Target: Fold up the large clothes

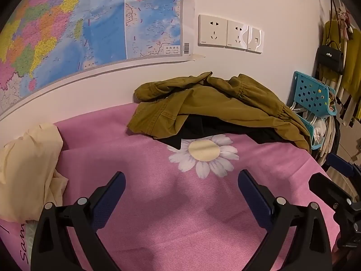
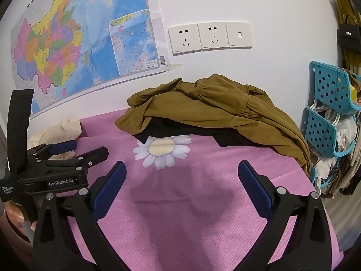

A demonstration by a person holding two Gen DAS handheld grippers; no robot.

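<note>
Against the wall at the far side of the pink daisy blanket [image 1: 158, 203]: olive jacket [image 1: 216, 106] heaped unfolded over something black, perhaps another garment. Left gripper [image 1: 181, 187] and right gripper [image 2: 181, 178] both spread wide, empty. Folding not yet begun.

I can't make out the black garment [image 1: 203, 128] since the olive jacket [image 1: 216, 103] covers most of it, the map [image 1: 67, 33] runs off frame, and its lettering is too small to read.
</note>
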